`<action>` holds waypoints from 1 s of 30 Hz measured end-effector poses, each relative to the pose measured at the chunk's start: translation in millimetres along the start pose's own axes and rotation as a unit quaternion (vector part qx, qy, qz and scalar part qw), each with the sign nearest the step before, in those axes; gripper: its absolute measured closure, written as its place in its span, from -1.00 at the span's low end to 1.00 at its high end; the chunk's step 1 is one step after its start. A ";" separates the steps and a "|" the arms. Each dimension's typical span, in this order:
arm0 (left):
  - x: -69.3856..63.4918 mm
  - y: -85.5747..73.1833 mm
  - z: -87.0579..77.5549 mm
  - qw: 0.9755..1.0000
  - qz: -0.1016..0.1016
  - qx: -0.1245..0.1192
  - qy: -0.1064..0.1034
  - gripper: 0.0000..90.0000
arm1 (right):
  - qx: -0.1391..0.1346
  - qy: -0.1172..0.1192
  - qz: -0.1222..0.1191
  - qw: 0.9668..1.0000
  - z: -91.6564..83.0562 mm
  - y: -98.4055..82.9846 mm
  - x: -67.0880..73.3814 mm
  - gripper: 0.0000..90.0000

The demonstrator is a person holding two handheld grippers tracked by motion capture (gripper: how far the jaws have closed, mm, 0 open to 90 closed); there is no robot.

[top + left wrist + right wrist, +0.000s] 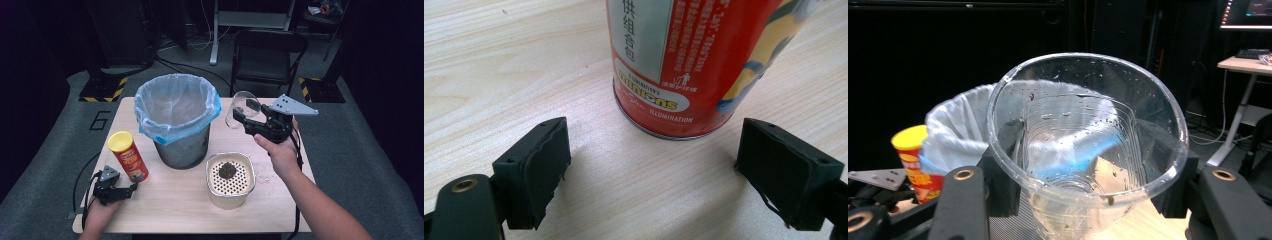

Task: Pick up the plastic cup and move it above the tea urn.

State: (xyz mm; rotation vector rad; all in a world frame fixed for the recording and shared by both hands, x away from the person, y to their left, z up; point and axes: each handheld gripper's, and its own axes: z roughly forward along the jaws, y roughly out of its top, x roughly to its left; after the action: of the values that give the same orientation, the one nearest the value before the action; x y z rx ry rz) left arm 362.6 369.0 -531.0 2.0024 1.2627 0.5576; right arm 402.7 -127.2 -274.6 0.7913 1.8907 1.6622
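Where readable, "MINIONS" on red can (674, 65)

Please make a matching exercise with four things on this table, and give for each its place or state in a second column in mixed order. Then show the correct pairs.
Things:
1. clear plastic cup
2. red cylindrical chip can with yellow lid
3. metal bin lined with a blue plastic bag
4. cream square container with perforated insert

Places or states:
A. stands upright in front of the open left claw
B. carries a dark clump on top
C. gripped in the right claw, lifted off the table
D. stands at the middle of the wooden table, its mouth open

Pairs: 1-C, 2-A, 3-D, 4-B
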 end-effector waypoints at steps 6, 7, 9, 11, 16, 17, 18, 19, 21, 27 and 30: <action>-0.1 -0.1 -0.4 1.000 -0.001 0.003 -0.001 -0.70 | 0.002 0.010 -0.020 1.000 5.6 37.8 9.3 -0.10; -0.1 -0.1 -0.4 1.000 -0.001 0.003 -0.001 -0.70 | 0.001 0.011 -0.025 1.000 8.2 43.1 10.3 -0.10; 0.0 0.0 -0.2 1.000 -0.001 0.002 -0.001 -0.70 | 0.000 0.011 -0.028 1.000 15.2 52.0 12.1 -0.10; 0.0 0.0 0.0 1.000 0.000 0.000 0.000 -0.70 | 0.000 0.012 -0.028 1.000 23.9 59.2 13.2 -0.10; 0.0 0.0 0.0 1.000 0.000 0.000 0.000 -0.70 | 0.002 0.030 -0.037 0.999 53.2 70.0 17.1 -0.10; -0.1 0.0 -0.2 1.000 0.000 0.002 -0.001 -0.70 | 0.005 0.033 -0.037 0.999 58.5 69.9 17.8 -0.10; 0.0 0.0 -0.3 1.000 0.000 0.002 -0.001 -0.70 | 0.010 0.036 -0.037 0.999 65.9 69.4 18.6 -0.10; 0.0 0.0 -0.2 1.000 0.000 0.002 -0.001 -0.70 | 0.014 0.038 -0.036 0.999 73.5 68.3 19.4 -0.10; -0.2 0.0 -0.4 1.000 -0.001 0.003 -0.001 -0.70 | 0.019 0.040 -0.037 0.998 88.2 65.4 20.7 -0.10; -0.5 -0.2 -0.2 1.000 -0.004 0.002 -0.003 -0.70 | 0.023 0.058 -0.027 0.998 121.4 54.1 23.2 -0.11; -0.8 -0.2 -0.1 1.000 -0.006 0.002 -0.004 -0.70 | 0.025 0.058 -0.029 0.998 131.1 51.2 24.8 -0.11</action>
State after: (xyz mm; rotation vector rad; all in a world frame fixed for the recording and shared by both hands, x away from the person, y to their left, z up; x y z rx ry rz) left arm 362.0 368.4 -531.1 1.9970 1.2722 0.5415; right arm 481.9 -13.2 -241.0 0.6660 2.0231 1.6639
